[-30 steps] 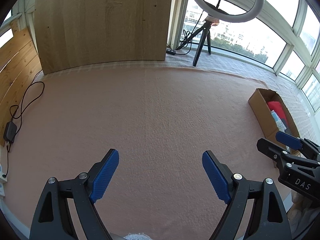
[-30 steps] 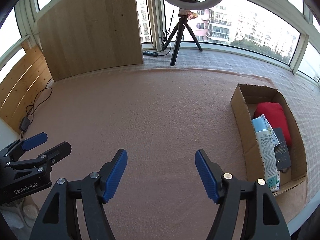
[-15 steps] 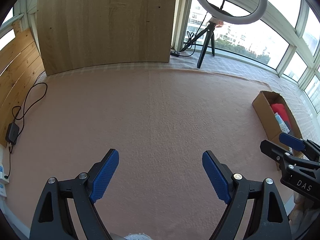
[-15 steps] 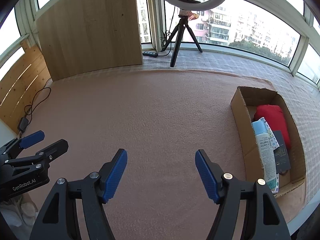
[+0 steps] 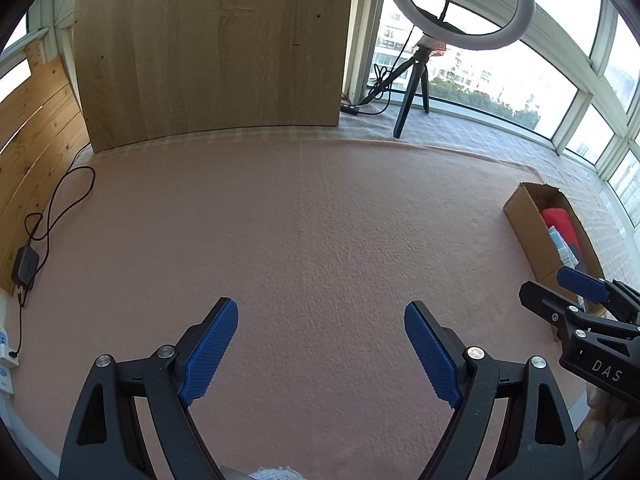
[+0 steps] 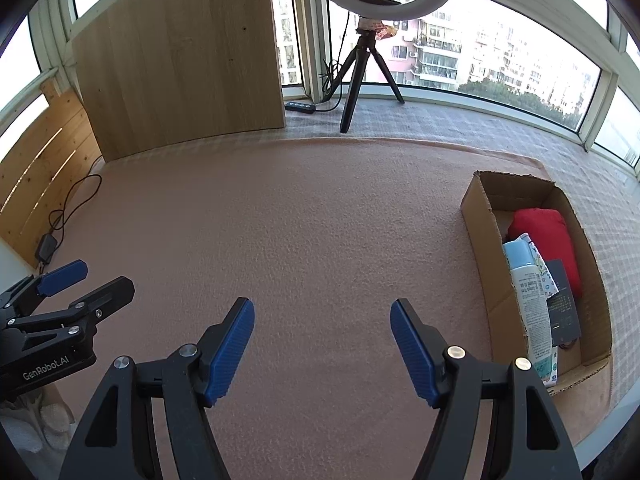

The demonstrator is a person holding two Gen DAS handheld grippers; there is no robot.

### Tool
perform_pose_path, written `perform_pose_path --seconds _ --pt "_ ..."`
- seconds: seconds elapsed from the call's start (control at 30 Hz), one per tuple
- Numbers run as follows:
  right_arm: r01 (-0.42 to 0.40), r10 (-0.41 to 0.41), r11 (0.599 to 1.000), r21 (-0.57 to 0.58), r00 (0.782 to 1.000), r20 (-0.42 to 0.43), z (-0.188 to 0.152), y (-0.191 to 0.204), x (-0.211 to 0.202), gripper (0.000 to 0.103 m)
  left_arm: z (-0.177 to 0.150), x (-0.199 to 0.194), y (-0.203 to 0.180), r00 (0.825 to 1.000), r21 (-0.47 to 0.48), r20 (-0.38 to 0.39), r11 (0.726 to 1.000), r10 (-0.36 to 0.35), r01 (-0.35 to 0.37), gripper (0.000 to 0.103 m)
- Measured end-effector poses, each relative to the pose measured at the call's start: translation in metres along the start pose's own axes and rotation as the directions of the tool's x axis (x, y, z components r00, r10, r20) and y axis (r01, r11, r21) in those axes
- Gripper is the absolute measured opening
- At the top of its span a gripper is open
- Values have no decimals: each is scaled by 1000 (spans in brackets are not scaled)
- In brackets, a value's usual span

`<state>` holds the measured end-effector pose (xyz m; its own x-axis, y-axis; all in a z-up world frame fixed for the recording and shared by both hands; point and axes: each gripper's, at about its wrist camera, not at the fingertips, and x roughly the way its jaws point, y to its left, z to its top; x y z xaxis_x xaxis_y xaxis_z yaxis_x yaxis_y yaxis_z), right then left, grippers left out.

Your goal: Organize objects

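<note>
- We hold the left claw [image 5: 321, 346] spread wide and empty, well left of the cardboard box [image 6: 496, 272].
- Our right claw [image 6: 322, 346] is spread and empty, near the box's left wall.

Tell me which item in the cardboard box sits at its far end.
The red pouch. It fills the far end of the cardboard box; the light-blue tube and dark flat pack lie nearer the grippers.

You see a matt, nubbly pink cloth [image 6: 320, 220] under a plain cardboard box [image 6: 480, 216]. Beyond the cloth stands a smooth wood-grain panel [image 6: 180, 60].
</note>
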<state>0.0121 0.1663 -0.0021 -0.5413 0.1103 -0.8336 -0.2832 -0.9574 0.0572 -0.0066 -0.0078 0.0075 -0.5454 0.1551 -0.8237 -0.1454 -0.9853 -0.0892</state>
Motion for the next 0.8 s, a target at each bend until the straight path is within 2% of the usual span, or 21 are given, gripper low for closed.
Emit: perform_pose_path --seconds 0.8 --pt "-1 1 1000 0 1000 1 -2 -1 -2 67 -2 -5 4 1000 1 6 1000 1 -1 88"
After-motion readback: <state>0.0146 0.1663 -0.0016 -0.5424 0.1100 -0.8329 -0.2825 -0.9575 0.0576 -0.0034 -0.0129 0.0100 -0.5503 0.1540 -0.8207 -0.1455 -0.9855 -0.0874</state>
